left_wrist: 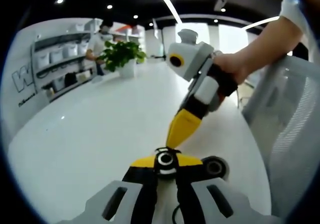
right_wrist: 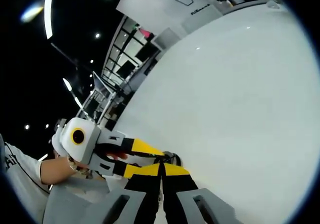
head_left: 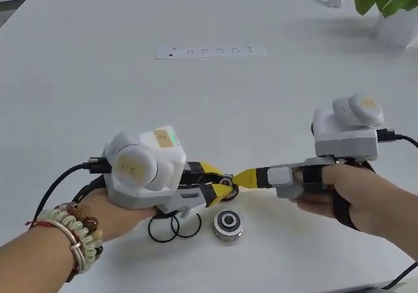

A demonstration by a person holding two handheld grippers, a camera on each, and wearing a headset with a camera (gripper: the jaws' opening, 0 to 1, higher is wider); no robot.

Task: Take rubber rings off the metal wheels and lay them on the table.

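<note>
Wheel: clenched in left gripper, steadied for stripping. Right gripper: jaws pinched together at its rim. Two rings and second wheel lie on table.

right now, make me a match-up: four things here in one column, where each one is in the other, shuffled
1 black rings
2 loose wheel
3 held wheel
4 power strip

A far side of the table
B gripped in the left claw
C lying flat, side by side on the table
D on the table, just right of the rings

Pairs: 1-C, 2-D, 3-B, 4-A
</note>
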